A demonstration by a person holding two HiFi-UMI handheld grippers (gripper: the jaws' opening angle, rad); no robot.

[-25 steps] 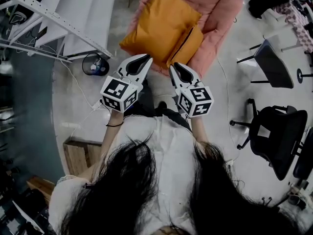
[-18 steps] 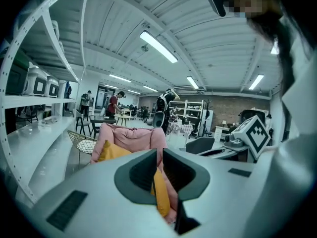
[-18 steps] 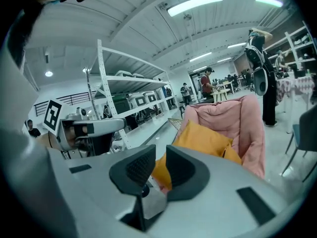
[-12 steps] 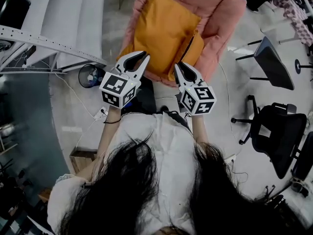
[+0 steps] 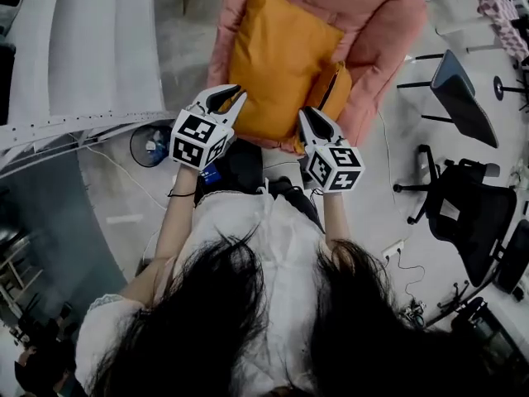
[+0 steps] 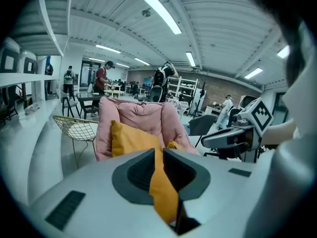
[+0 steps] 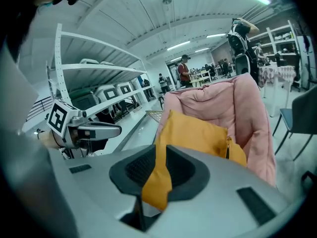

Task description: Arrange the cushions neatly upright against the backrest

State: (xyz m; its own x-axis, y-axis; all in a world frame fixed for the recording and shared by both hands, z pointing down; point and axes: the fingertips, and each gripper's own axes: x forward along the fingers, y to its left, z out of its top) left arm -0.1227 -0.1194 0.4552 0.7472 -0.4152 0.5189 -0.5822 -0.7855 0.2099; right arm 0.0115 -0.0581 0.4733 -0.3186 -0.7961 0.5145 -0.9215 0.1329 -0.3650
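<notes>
Both left gripper (image 5: 225, 99) and right gripper (image 5: 311, 122) fingers pinched, seemingly, near corners of big cushion (image 5: 281, 56); needed an even lift against backrest (image 5: 364, 7).

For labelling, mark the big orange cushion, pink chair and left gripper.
big orange cushion (image 5: 277, 64), head view, centre of its face
pink chair (image 5: 388, 40), head view, side padding
left gripper (image 5: 231, 96), head view, between fingertips
</notes>
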